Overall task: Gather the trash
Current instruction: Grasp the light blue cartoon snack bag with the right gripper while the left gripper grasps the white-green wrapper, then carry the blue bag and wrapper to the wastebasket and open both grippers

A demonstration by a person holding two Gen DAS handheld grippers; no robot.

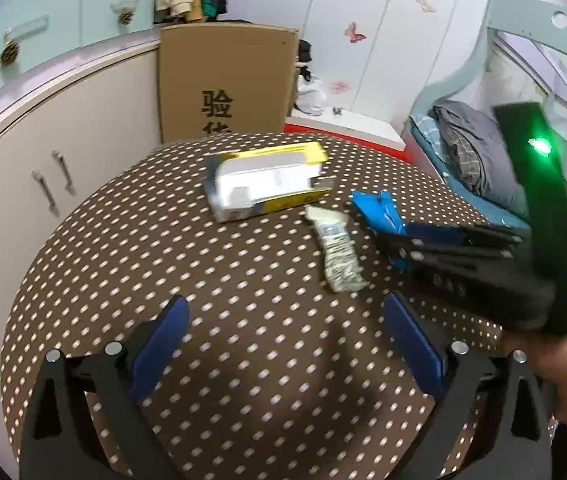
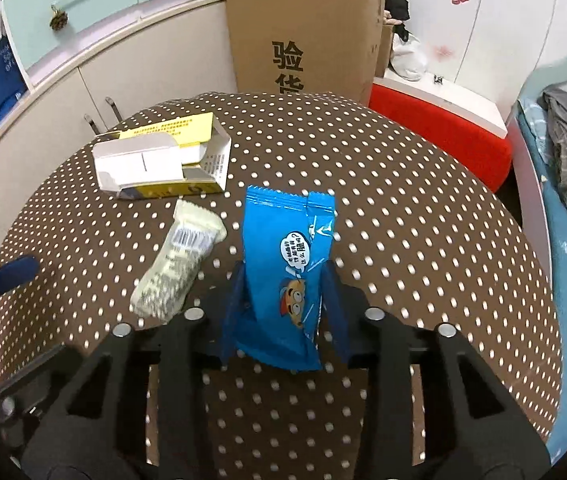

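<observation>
Because the task is to gather the litter, the right gripper (image 2: 285, 292) has its fingers closed on the blue snack wrapper (image 2: 287, 264), pinching it low down so that most of the packet stands up ahead of the pads, apparently lifted off the polka-dot table (image 2: 423, 208); a grip on the flat faces looks a fair way to hold so limp a thing, though I judge the crinkly film could slip if the pinch loosens. The left gripper (image 1: 287, 340) hovers low over the near part of the table with its fingers spread wide and nothing between them; it seems kept ready for the next piece. Two pieces lie on the cloth: the whitish wrapper (image 2: 175, 264), just left of the blue one and close beside the right gripper, and the opened yellow-and-white carton (image 2: 163, 160) farther back; no bin shows in either view. From the left wrist view the right gripper reaches in from the right, roughly level and pointing leftward; the left points forward across the table.
</observation>
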